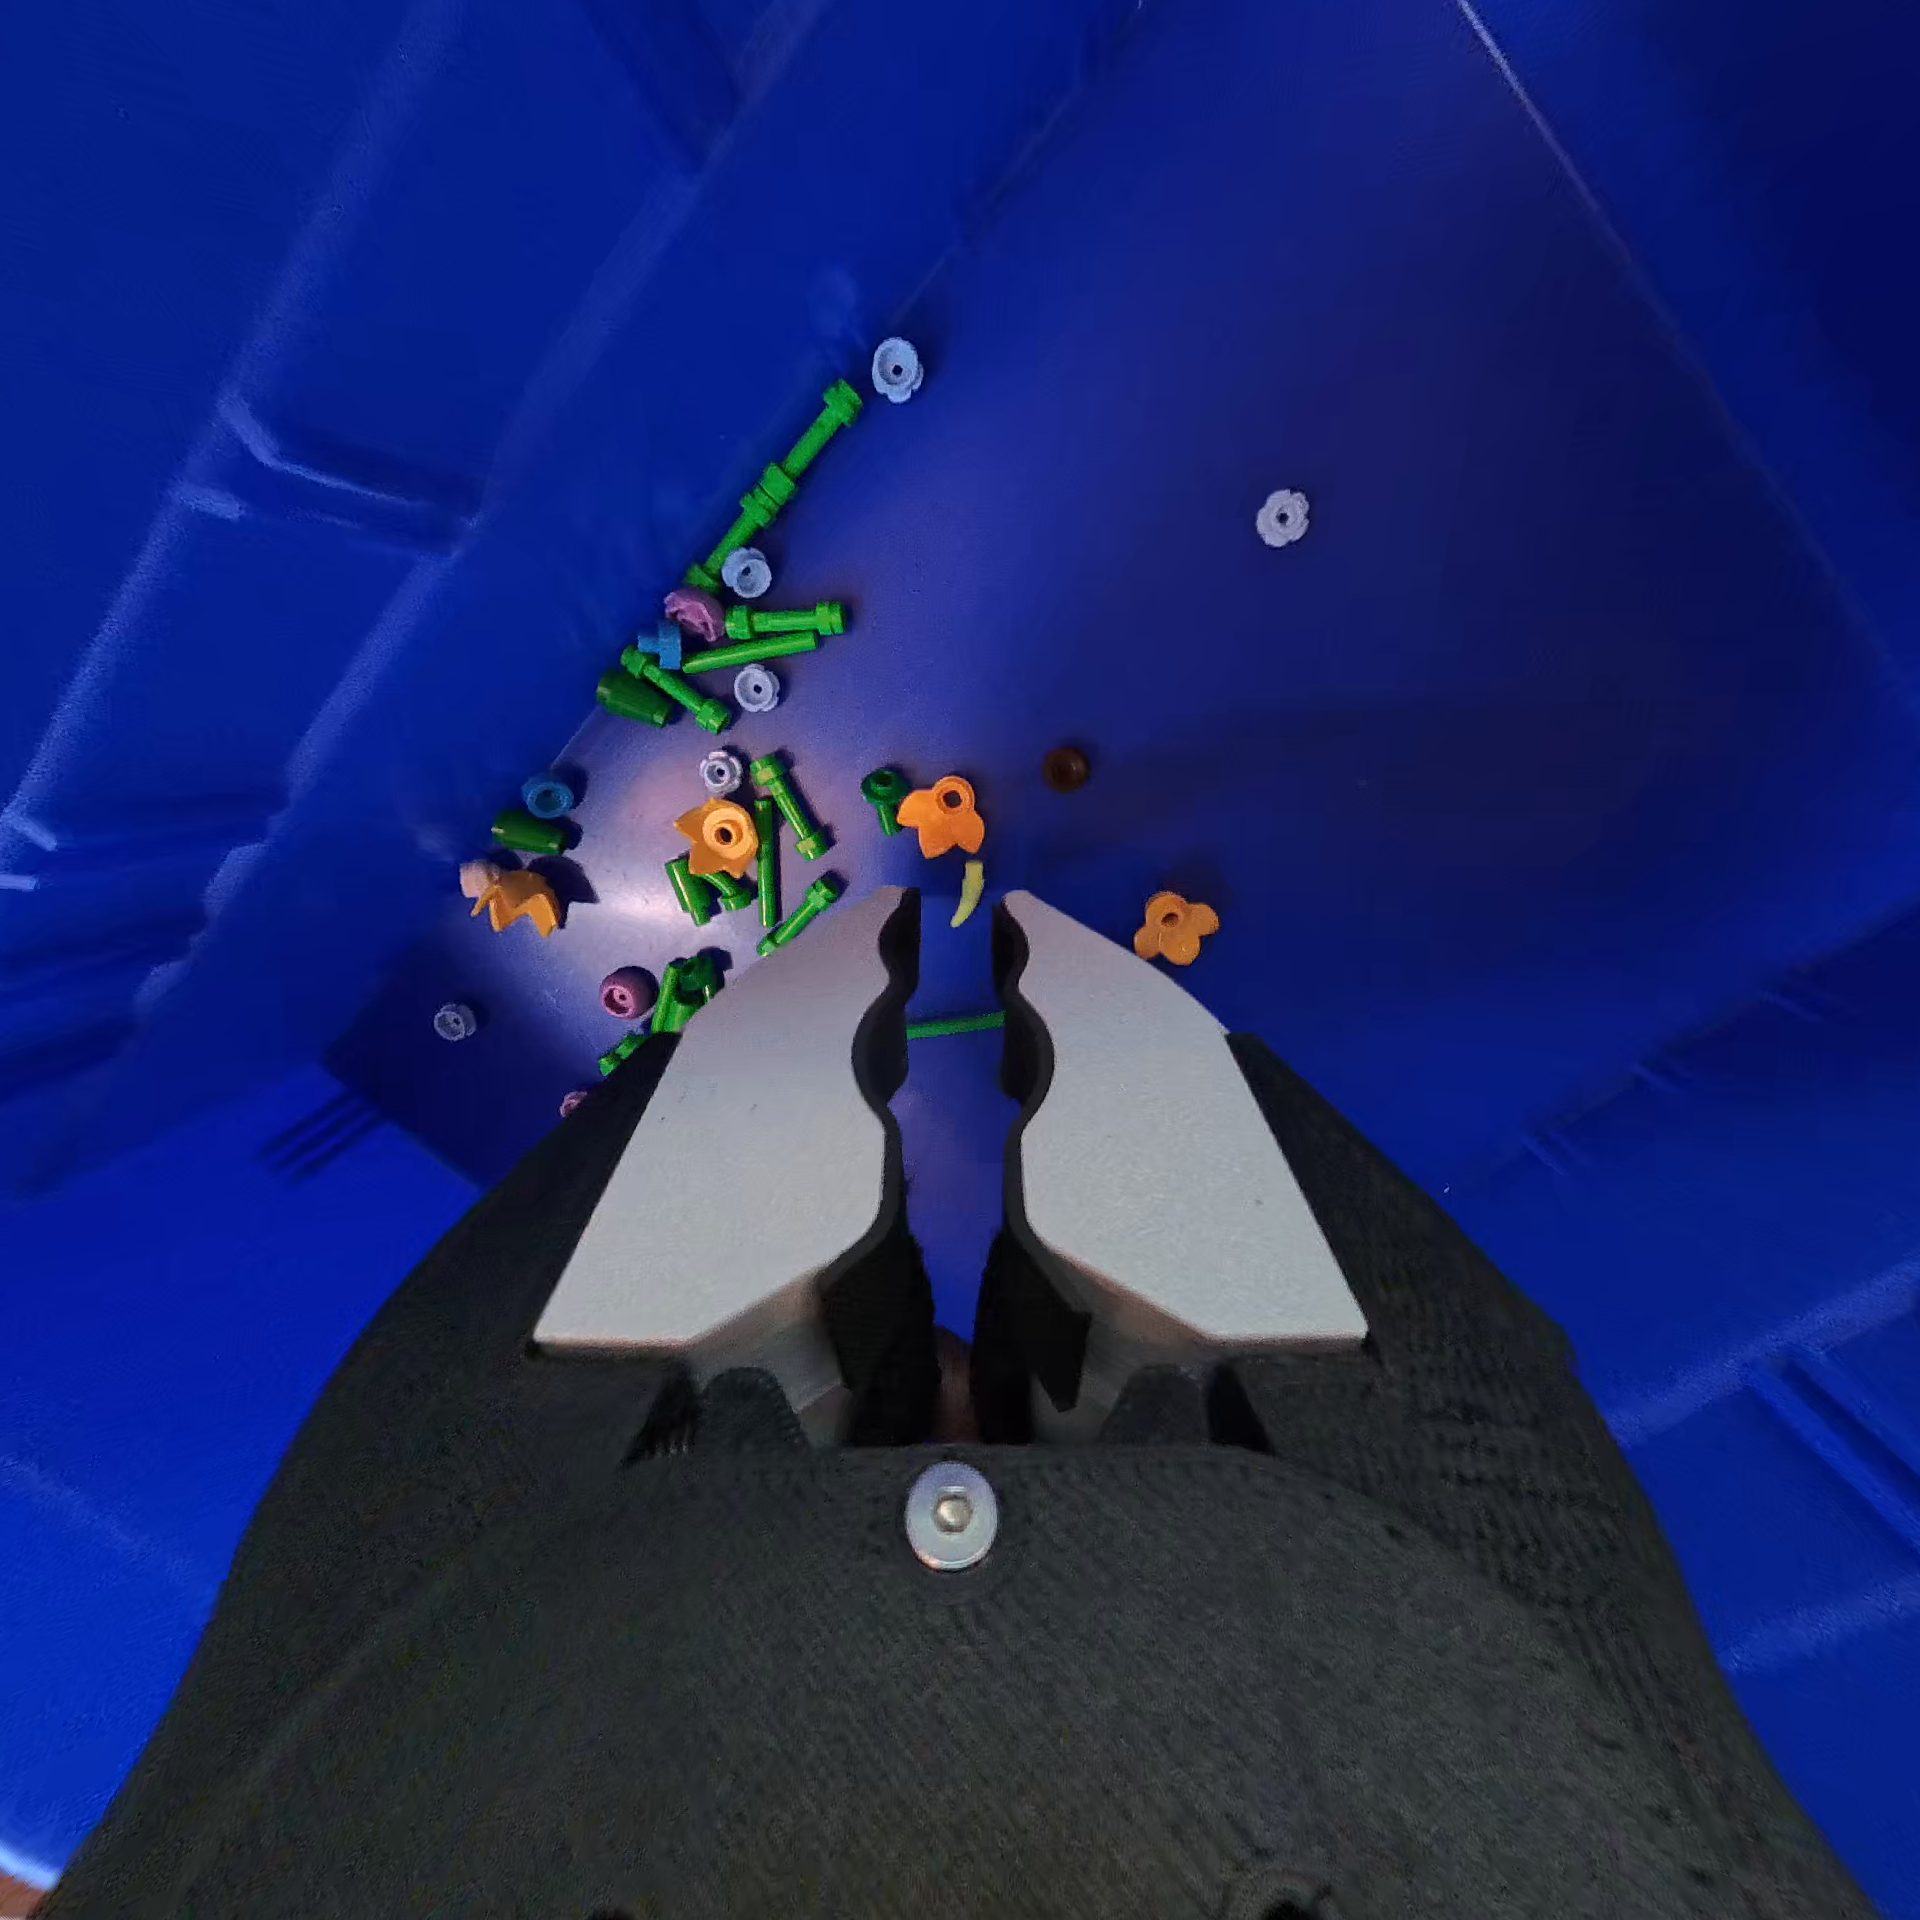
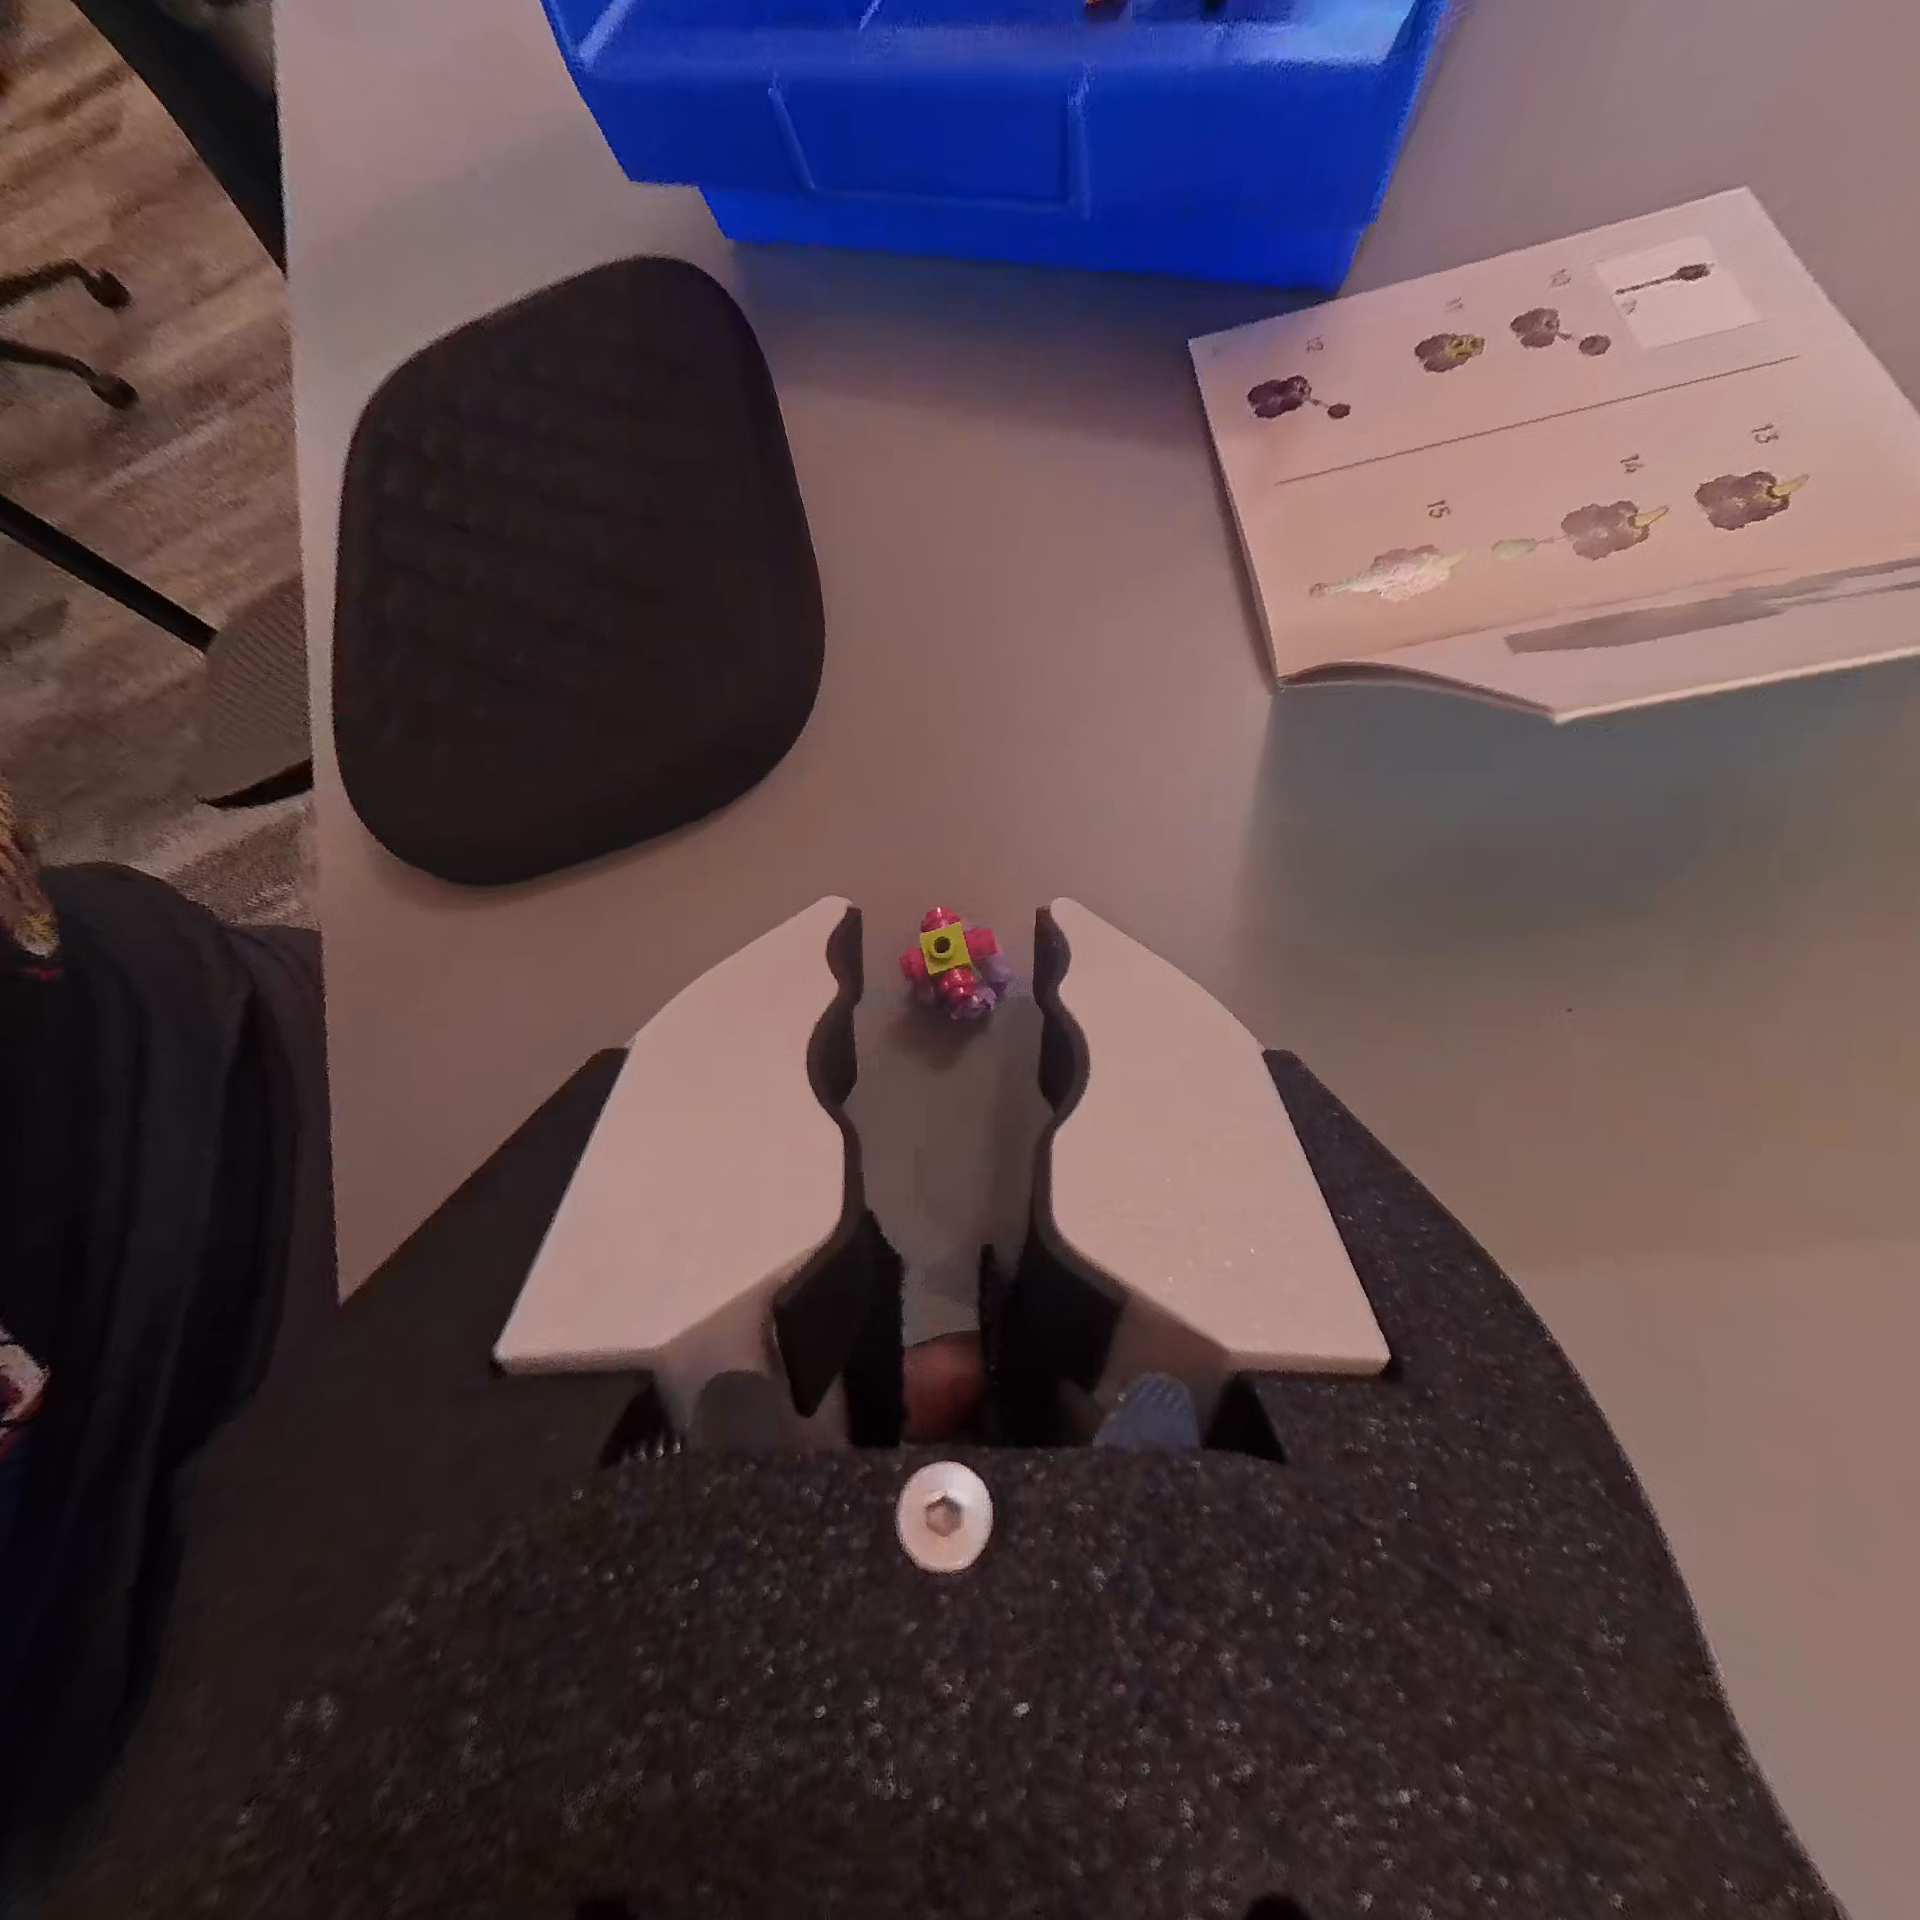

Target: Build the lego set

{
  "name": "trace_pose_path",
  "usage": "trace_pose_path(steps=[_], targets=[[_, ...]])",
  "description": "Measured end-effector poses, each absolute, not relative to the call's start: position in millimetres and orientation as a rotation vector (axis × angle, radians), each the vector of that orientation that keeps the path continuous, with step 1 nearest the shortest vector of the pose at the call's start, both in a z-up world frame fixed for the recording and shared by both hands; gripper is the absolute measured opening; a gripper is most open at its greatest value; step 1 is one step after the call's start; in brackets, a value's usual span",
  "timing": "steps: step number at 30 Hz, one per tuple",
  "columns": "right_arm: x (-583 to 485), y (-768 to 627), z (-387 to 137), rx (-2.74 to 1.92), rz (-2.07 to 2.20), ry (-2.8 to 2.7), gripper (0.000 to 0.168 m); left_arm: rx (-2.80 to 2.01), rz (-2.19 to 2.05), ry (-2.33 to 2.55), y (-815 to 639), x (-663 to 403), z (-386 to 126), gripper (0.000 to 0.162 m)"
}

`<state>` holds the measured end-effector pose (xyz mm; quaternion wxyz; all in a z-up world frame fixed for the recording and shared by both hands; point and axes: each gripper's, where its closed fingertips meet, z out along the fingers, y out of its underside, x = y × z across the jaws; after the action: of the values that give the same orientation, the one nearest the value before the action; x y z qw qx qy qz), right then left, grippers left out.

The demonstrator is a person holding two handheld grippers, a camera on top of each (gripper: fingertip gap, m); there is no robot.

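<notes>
Flower assembly (image 2: 951, 961) between parted right tongs (image 2: 948, 920), untouched.

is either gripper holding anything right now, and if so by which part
Nothing is held. The left gripper hangs open over loose pieces in the blue plastic bin; the right gripper is open around, not touching, the small pink-and-yellow-green lego assembly.

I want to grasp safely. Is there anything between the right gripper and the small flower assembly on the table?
Nothing visible. The right gripper is open, and the small flower assembly sits on the bare grey table between its fingertips. The black pad and instruction booklet lie off to the sides.
</notes>
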<state>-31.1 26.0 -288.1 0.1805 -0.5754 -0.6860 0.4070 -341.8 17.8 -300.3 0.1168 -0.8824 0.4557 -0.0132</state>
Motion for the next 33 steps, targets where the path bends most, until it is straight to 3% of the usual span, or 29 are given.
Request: trace_pose_path(steps=[5,14,20,27,33], targets=[[-30.3,29.7,-281.1,-1.631,1.196,-1.885,0.034,-2.617,-0.09,1.316,17.8,-338.6,-305.5,0.004],[-27.6,33.2,-267.3,-1.569,1.232,-1.811,0.038,-2.657,-0.11,1.125,18.9,-335.3,-300.6,0.004],[-23.4,40.6,-239.7,-1.444,1.332,-1.645,0.031,-2.256,-0.014,0.582,46.1,-319.5,-216.0,0.004],[-20.4,44.4,-195.1,-1.202,1.357,-1.42,0.024,-1.369,-0.678,0.015,12.6,-204.8,-77.7,0.004],[-11.2,28.2,-148.2,-0.899,1.231,-1.255,0.014,-0.93,-1.243,-0.348,-8.9,-111.4,-81.5,0.004]])
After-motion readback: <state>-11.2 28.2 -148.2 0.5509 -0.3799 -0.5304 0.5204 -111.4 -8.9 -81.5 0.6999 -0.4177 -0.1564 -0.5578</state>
